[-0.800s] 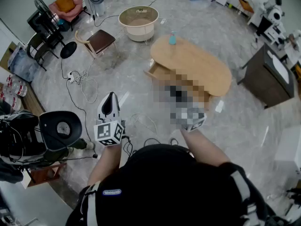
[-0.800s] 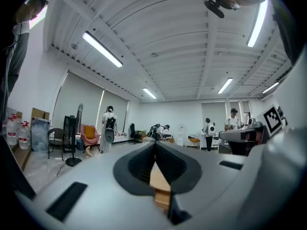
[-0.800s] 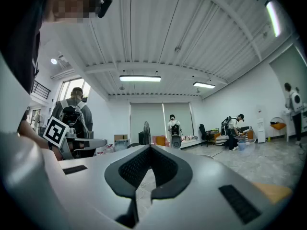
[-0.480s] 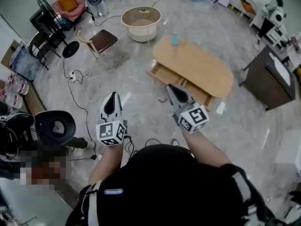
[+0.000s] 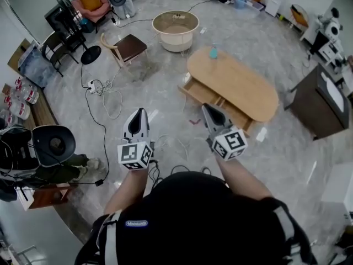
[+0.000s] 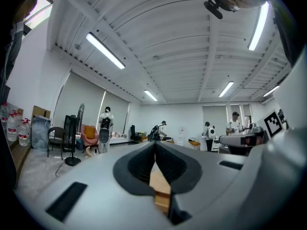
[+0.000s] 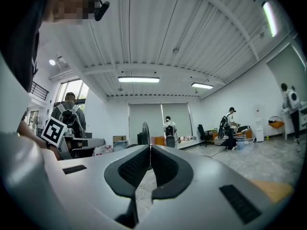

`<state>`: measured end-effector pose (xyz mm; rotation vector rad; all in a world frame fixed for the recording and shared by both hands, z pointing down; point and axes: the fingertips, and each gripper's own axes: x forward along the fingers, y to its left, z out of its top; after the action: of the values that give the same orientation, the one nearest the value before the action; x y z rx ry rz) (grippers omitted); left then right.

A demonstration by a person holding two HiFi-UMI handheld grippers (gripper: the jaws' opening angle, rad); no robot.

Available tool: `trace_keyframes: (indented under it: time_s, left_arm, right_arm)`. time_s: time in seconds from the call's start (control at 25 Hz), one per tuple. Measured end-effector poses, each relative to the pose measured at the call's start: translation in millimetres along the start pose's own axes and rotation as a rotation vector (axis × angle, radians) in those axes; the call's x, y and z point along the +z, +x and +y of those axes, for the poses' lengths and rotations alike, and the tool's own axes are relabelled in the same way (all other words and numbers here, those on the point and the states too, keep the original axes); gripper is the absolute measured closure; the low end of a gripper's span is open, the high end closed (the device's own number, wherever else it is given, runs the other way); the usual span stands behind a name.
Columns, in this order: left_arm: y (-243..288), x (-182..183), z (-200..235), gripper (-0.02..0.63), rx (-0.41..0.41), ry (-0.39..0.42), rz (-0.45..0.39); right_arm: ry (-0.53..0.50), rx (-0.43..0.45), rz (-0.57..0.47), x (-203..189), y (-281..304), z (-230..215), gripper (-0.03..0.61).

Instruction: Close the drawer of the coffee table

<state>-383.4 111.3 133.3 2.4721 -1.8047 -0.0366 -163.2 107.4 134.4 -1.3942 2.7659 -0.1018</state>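
The oval wooden coffee table [image 5: 237, 84] stands on the grey floor ahead of me, to the right. Its drawer [image 5: 197, 92] is pulled out on the side facing me. My left gripper [image 5: 140, 111] is held level over the floor, well left of the drawer and apart from it, its jaws shut and empty. In the left gripper view the left gripper [image 6: 154, 145] shows a slice of the table's wood [image 6: 160, 188] below its closed tips. My right gripper [image 5: 206, 107] hovers just short of the drawer front, shut and empty. The right gripper [image 7: 149, 147] also reads shut in its own view.
A blue bottle [image 5: 213, 52] stands on the table's far end. A round beige tub [image 5: 175, 30], a small chair [image 5: 127, 47] and a floor fan [image 5: 87, 54] lie beyond. Cables [image 5: 105, 95] trail across the floor at left. A dark cabinet [image 5: 315, 101] stands at right.
The head view has shifted, so the table and tub sit a little lower and further right. Both grippers stay side by side and shut.
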Motion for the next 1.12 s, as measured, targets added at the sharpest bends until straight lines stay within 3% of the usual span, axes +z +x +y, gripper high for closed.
trace_keyframes:
  time_s: [0.44,0.52,0.56,0.6,0.84,1.12]
  left_arm:
    - [-4,0,1,0.6,-0.022,-0.006,-0.009]
    - [-1,-5,-2,0.499,-0.046,-0.015,0.007]
    - [0,-8,-4,0.449,-0.059,-0.019,0.017]
    - [1,-10,-5,0.408,-0.069,-0.02,0.023]
    - [-4,-5,2,0.362,-0.066,-0.005,-0.022]
    - [-11,0,11,0.353,-0.034,-0.005,-0.053]
  right_arm:
    - [0.017,0.029,-0.037,4,2,11,0.566]
    - [0.032,0.057,-0.064,6,2,14,0.553]
    - [0.036,0.071,-0.068,7,3,15,0.453]
    - [0.035,0.082,-0.068,7,4,17,0.401]
    - [-0.002,0.089,-0.074,9,8,21,0.366]
    - [-0.009,0.067,-0.084,12,4,19,0.36]
